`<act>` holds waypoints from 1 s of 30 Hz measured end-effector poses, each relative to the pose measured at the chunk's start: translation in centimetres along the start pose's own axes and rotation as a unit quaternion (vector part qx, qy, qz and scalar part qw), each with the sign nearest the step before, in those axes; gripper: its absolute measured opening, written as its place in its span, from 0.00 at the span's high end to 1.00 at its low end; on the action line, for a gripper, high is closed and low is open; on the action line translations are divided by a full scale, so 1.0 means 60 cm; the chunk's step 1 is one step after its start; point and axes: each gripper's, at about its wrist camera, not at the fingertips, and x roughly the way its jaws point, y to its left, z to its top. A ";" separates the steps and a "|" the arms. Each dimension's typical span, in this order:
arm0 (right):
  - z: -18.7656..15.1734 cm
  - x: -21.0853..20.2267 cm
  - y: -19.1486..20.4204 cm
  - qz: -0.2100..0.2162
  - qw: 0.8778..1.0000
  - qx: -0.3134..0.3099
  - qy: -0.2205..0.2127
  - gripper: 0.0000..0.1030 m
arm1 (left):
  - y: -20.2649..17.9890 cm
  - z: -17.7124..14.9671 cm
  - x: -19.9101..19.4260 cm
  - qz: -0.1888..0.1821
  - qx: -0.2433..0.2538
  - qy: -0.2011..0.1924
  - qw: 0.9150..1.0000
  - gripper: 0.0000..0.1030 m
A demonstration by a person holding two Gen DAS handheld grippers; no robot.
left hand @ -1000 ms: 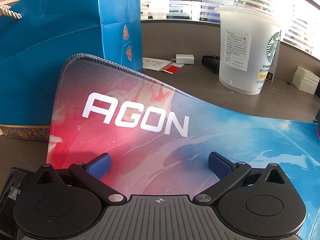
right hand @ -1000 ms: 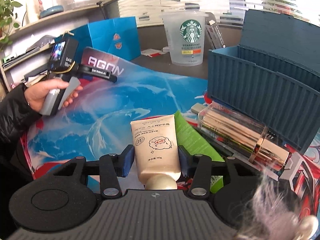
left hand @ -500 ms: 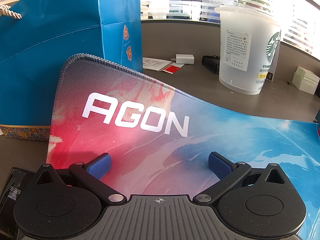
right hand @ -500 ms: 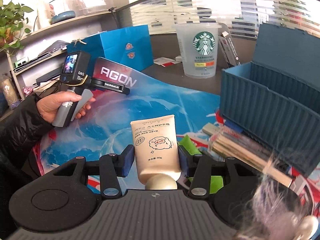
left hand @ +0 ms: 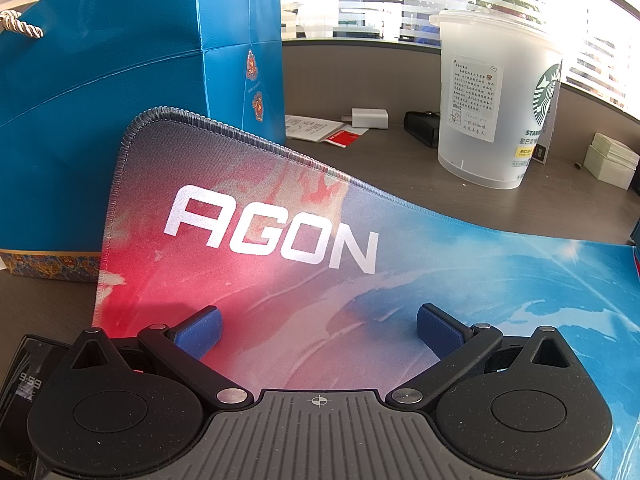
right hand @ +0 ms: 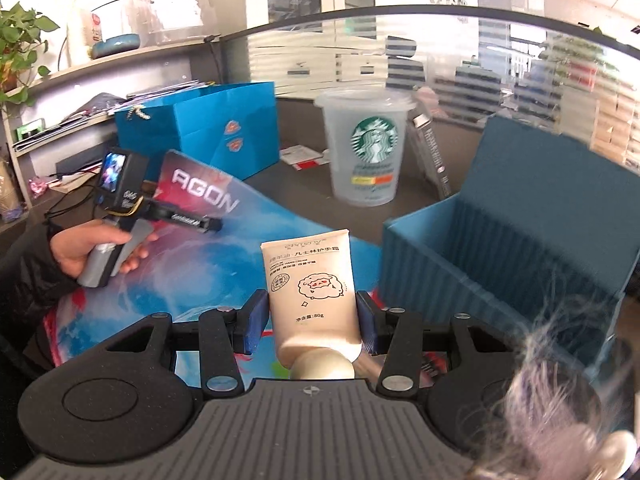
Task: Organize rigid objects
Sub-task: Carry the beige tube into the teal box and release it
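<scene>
One hand cream tube (right hand: 313,292), clamped cap-down between both pads of right gripper (right hand: 312,322), lifted above AGON desk mat (right hand: 224,256) beside open blue storage box (right hand: 516,240). Best carried level over box's near wall, lowered inside before release. Left gripper (left hand: 319,330) spread wide, empty, low over mat. Counted: one tube, one box, one Starbucks cup (right hand: 366,148), one blue gift bag (right hand: 208,128).
</scene>
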 end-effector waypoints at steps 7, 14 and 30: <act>0.036 -0.011 -0.059 -0.005 1.000 0.024 0.002 0.58 | 0.003 0.000 0.000 0.000 0.000 0.000 1.000 0.00; 0.062 -0.003 -0.113 -0.032 0.999 0.023 0.006 0.58 | 0.001 0.000 0.000 0.000 0.000 0.000 1.000 0.00; 0.094 0.079 -0.225 -0.009 0.994 0.035 0.107 0.58 | 0.000 0.000 0.000 0.000 0.000 0.000 1.000 0.00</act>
